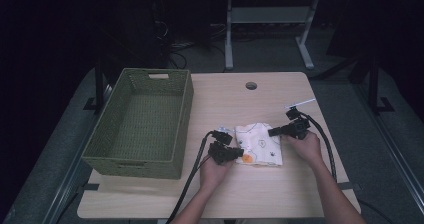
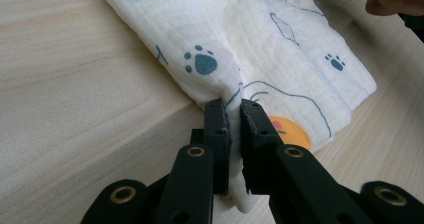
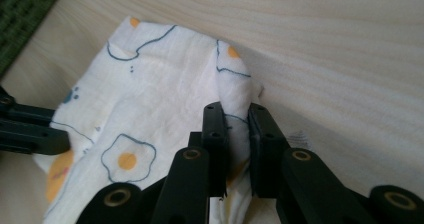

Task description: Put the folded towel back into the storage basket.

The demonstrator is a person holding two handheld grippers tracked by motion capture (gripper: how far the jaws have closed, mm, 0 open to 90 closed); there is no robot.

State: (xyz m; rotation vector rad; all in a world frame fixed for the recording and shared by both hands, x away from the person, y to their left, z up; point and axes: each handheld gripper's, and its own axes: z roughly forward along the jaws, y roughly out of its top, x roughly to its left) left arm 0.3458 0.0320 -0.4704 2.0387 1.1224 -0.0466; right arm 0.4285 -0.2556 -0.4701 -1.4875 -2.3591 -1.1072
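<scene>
Both of my grippers' black fingers are pinched tight on a folded white cloth (image 1: 260, 144) printed with paw prints and fried eggs: left gripper (image 2: 235, 115) at one edge, right gripper (image 3: 239, 116) at the opposite edge. It lies on the pale wooden surface (image 1: 250, 194), just right of a green woven basket (image 1: 100, 149).

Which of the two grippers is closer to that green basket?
The left gripper is nearer: it pinches the cloth at the edge facing the green basket. The right gripper pinches the cloth's far edge.
</scene>
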